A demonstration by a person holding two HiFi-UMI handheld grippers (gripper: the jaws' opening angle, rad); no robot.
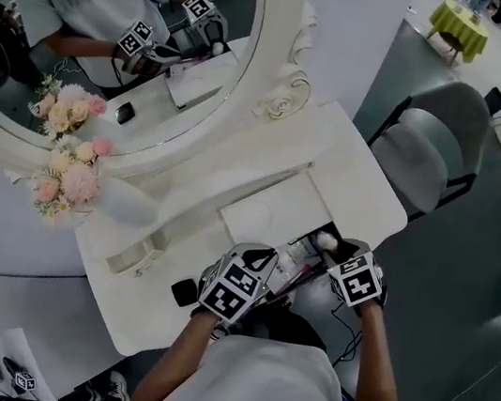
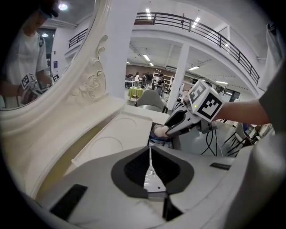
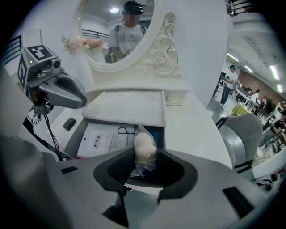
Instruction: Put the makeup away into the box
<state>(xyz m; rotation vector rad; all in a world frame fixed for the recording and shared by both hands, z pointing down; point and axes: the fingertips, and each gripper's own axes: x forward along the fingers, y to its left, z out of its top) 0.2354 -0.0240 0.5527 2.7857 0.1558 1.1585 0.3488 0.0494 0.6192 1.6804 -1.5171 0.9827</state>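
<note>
1. Right gripper (image 3: pixel 143 155): the jaws stand wide and grip a pale, egg-shaped sponge (image 3: pixel 144 145) in a clear wrapper. The sponge sits at the jaw tips, with one pad on each side of it.

2. Position of the sponge: we see it held in the air above the open box (image 3: pixel 79 134), not resting on anything. The box is set into the white counter (image 1: pixel 355 170), at the edge nearest the person. A printed paper sheet (image 3: pixel 103 138) lies flat inside it. A white panel (image 3: pixel 124 108) lies on the counter just behind the box.

3. Left gripper (image 2: pixel 150 149): the jaws are closed to a narrow slit. A thin pale strip shows in the slit; we cannot tell what it is. This gripper hangs just beside the right gripper, at the left side of the box.

4. Surroundings: an oval mirror (image 1: pixel 174 58) stands at the back of the counter, with a bunch of pink flowers (image 1: pixel 70 172) at its lower left. A small black object (image 1: pixel 183 291) lies on the counter beside the left gripper. A grey chair (image 1: pixel 431 144) stands beyond the counter's far end.
</note>
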